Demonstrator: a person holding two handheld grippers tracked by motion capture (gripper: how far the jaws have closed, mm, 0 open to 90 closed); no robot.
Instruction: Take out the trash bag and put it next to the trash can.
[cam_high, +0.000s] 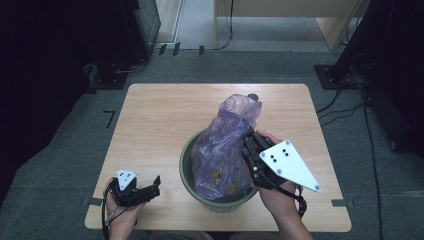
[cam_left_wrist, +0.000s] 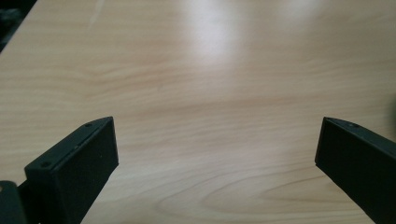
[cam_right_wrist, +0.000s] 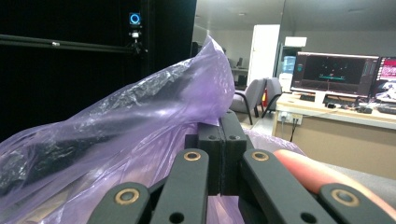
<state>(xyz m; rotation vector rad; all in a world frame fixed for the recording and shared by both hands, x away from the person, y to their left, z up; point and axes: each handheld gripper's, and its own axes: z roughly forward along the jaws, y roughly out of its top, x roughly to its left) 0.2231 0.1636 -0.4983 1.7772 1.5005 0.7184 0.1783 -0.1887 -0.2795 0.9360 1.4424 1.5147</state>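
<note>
A thin purple plastic bag (cam_high: 222, 145) rises out of a round green bin (cam_high: 186, 172) at the middle front of the wooden table (cam_high: 150, 115). Some yellowish bits show through the bag's lower part. My right gripper (cam_high: 248, 142) is at the bag's right side, above the bin's rim, and is shut on the film. In the right gripper view its jaws are pressed together (cam_right_wrist: 221, 126), with the purple bag (cam_right_wrist: 130, 116) bunched against them and a finger beside them. My left gripper (cam_high: 157, 186) rests low at the table's front left, open, with bare wood between its fingers (cam_left_wrist: 217, 144).
Black stands and cables line the floor at both sides of the table, and a light wooden cabinet (cam_high: 300, 20) stands behind it. The right gripper view looks out at a desk with monitors (cam_right_wrist: 336, 70) and a grey chair (cam_right_wrist: 254, 95).
</note>
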